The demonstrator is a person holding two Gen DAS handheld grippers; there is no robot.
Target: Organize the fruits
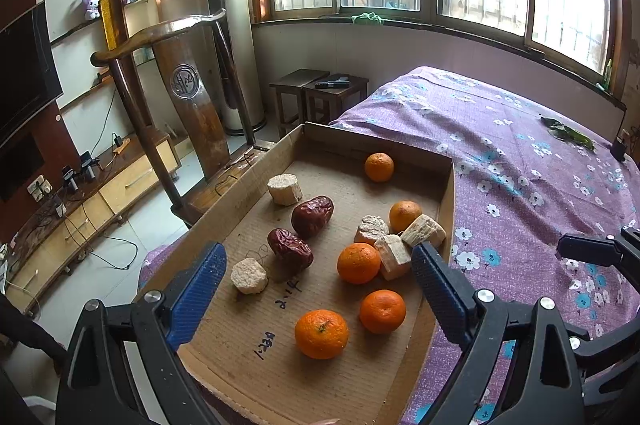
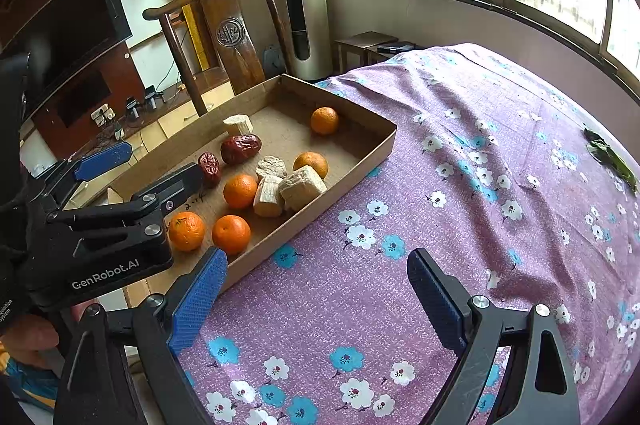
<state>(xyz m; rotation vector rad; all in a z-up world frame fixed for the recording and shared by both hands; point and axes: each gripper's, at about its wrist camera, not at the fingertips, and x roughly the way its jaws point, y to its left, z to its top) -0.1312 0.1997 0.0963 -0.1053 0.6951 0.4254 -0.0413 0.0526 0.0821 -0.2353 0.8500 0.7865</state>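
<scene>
A shallow cardboard tray (image 1: 256, 177) is lying on the near left part of a table covered with a purple flowered cloth (image 1: 520, 161). Inside the tray five oranges are sitting: one alone near the far wall (image 1: 379, 167), one beside the right wall (image 1: 405, 215), one in the middle (image 1: 358, 262), and two nearest to the camera (image 1: 382, 311) (image 1: 321, 334). Two red dates (image 1: 312, 210) (image 1: 290, 250) are touching each other left of the middle. Pale cut chunks are lying around them, one far (image 1: 284, 189), one near the left side (image 1: 249, 276), and three packed together by the right wall (image 1: 394, 239). The left gripper (image 1: 318, 275) is hovering over the near end of the tray with its jaws spread wide, pinching nothing. The right gripper (image 2: 316, 289) is hanging above the bare cloth just right of the tray, its jaws also spread and empty.
</scene>
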